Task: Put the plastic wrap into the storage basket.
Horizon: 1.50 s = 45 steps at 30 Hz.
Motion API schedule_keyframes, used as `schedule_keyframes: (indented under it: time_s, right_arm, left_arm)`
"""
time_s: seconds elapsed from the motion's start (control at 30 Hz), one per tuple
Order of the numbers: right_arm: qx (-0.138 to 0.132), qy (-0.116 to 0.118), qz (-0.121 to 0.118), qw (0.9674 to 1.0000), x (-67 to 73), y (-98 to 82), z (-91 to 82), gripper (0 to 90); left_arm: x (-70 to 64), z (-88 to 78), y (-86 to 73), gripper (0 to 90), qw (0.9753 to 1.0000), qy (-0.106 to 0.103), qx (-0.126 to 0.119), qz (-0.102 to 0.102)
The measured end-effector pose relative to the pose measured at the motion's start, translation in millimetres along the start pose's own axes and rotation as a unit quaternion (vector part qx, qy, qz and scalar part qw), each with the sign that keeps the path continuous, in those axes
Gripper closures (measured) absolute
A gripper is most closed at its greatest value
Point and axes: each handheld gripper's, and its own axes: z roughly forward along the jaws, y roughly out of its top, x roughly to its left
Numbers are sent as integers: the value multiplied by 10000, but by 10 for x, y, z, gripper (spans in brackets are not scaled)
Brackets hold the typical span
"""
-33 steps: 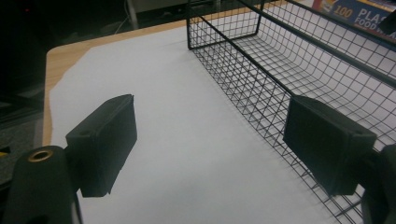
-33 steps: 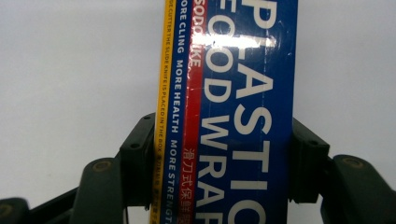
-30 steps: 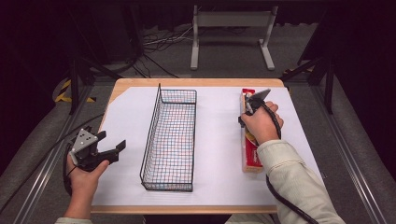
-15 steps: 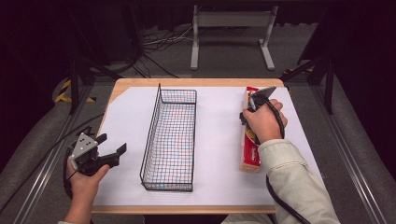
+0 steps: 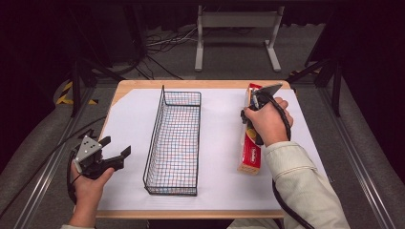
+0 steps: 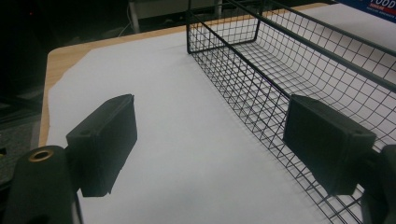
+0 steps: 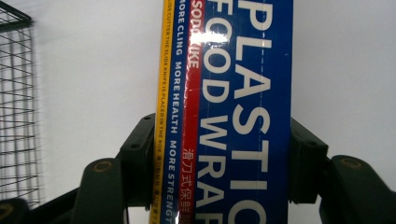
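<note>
Dark room, cables and a grey stand beyond; wooden desk [image 5: 125, 87] under a white sheet [image 5: 219, 119].

At 8 o'clock on the desk: left claw [image 5: 117, 153], held off the near-left edge, jaws spread wide with nothing between. Seen along those jaws in the left gripper view [image 6: 210, 144]: bare sheet and the near wall of the basket [image 6: 289, 74], just beside the right-hand pad.

At centre: wire basket [image 5: 174, 138], long axis running 6 to 12 o'clock, nothing inside.

At 3 o'clock: wrap box [image 5: 250, 143], a long red, blue and yellow carton lying roughly parallel to the basket, well apart from it. Right hand [image 5: 265, 121] over its far half. In the right gripper view, right claw [image 7: 219, 158] closed on the box [image 7: 233, 93], one pad on each long side, lettering "PLASTIC WRAP" running up between them. Hard to tell whether the box is clear of the sheet yet.

Likely step: pick-up of the box, grasp made, transfer not yet begun. Next move probably calls for a lift high enough to clear the basket rim, a carry toward 9 o'clock, length kept in line with the basket, then a gentle lowering inside. Grip near one end, so sagging of the free end worth watching.
</note>
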Motion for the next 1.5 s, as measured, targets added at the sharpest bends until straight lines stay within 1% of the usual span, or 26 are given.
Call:
schedule_keyframes:
  time_s: [0.2, 0.27, 0.33, 0.4, 0.43, 0.57, 0.63, 0.83, 0.87, 1.0, 1.13, 1.17, 1.2, 1.27, 1.3, 1.5]
  right_arm:
    - [-83, 65, -101, 9999, 121, -23, -82, 404]
    - [-86, 92, -119, 9998, 140, -26, -94, 404]
    - [-132, 68, -202, 9997, 212, -49, -132, 404]
    - [-151, 68, -243, 9996, 250, -61, -153, 404]
    - [-151, 68, -243, 9996, 250, -61, -153, 404]
    - [-191, 117, -300, 9993, 348, -88, -204, 404]
    - [-187, 145, -349, 9991, 400, -104, -230, 404]
    - [-154, 210, -383, 9989, 566, -139, -285, 404]
    - [-142, 218, -406, 9988, 588, -144, -290, 404]
    - [-148, 280, -478, 9984, 713, -173, -343, 404]
    - [-224, 287, -559, 9978, 885, -199, -421, 404]
    - [-224, 287, -559, 9978, 885, -199, -421, 404]
    - [-220, 336, -593, 9974, 977, -212, -461, 404]
    - [-217, 361, -637, 9971, 1057, -223, -482, 404]
    - [-217, 361, -637, 9971, 1057, -223, -482, 404]
    - [-202, 391, -779, 9960, 1264, -246, -514, 404]
  left_arm:
    - [-1, 2, -3, 180, 10000, 16, -10, 13]
    - [0, 2, -6, 180, 10000, 24, -14, 4]
    - [4, 6, -12, 180, 10000, 23, -10, -4]
    - [4, 8, -13, 180, 10000, 23, -6, -8]
    - [5, 10, -15, 180, 10000, 22, -6, -8]
    - [6, 9, -16, 181, 10000, 34, -3, -10]
    - [5, 12, -17, 181, 10000, 40, -4, -8]
    - [0, 16, -15, 181, 10000, 28, -3, -2]
    - [0, 15, -14, 182, 10000, 18, -18, -27]
    - [5, 16, -11, 186, 10000, 19, -34, -80]
    - [19, 13, -6, 189, 9999, 0, -69, -153]
    - [19, 13, -6, 189, 9999, 0, -69, -153]
    - [15, 19, -6, 189, 9999, -26, -61, -144]
    - [12, 23, -5, 189, 9999, -34, -63, -144]
    - [11, 26, -4, 189, 9999, -40, -57, -131]
    - [24, 37, 2, 189, 9998, -23, -69, -159]
